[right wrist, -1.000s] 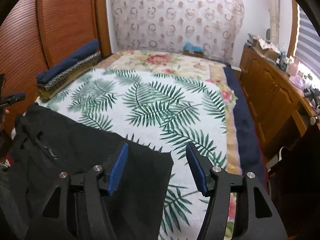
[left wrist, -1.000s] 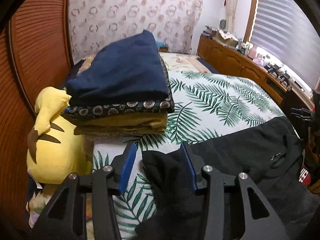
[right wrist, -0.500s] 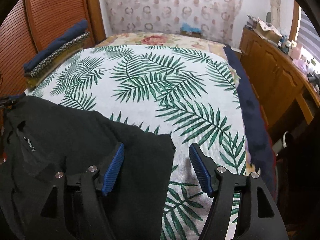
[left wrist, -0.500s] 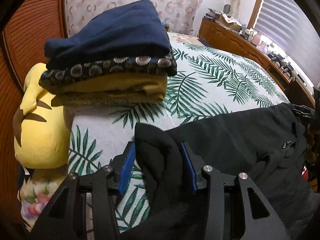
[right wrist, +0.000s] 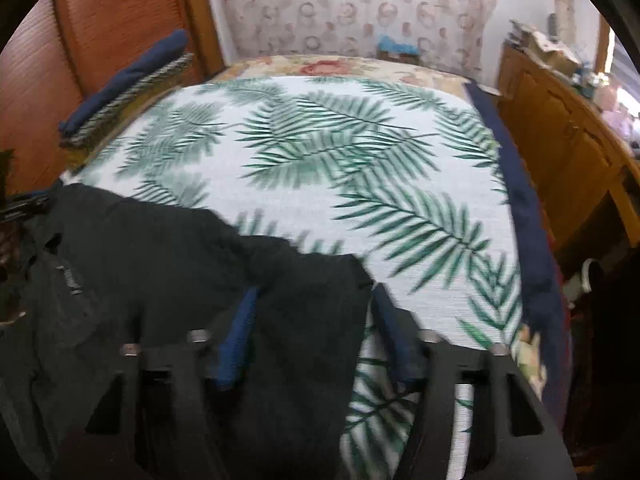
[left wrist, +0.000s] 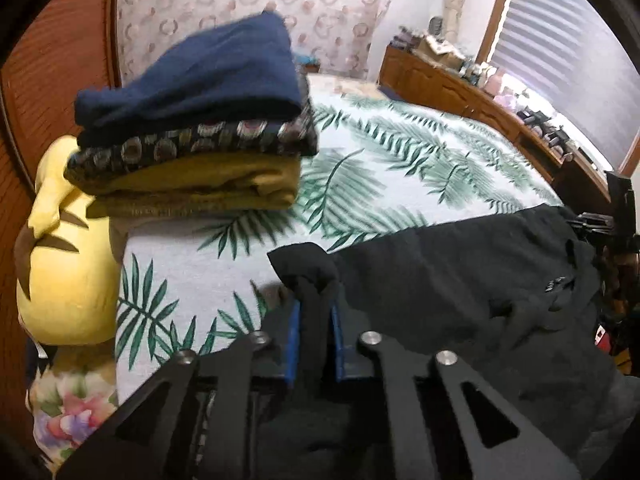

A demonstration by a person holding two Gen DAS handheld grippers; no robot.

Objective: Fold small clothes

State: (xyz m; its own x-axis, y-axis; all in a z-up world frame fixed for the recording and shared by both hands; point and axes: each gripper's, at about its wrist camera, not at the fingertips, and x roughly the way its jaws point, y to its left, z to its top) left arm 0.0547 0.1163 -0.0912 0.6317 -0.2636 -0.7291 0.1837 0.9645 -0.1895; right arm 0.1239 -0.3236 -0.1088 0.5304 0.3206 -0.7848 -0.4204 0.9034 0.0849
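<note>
A black garment lies spread on the palm-leaf bedspread. My left gripper is shut on its left corner, which bunches up between the blue pads. In the right wrist view the same black garment fills the lower left. My right gripper is open, its jaws standing on either side of the garment's right corner, the cloth lying between them. The view is blurred.
A stack of folded clothes, navy on top, patterned and mustard below, sits at the bed's left edge; it also shows in the right wrist view. A yellow plush toy lies beside it. A wooden dresser runs along the right.
My left gripper has closed on the garment's left corner. My right gripper has moved forward over the right corner and narrowed a little, staying open.
</note>
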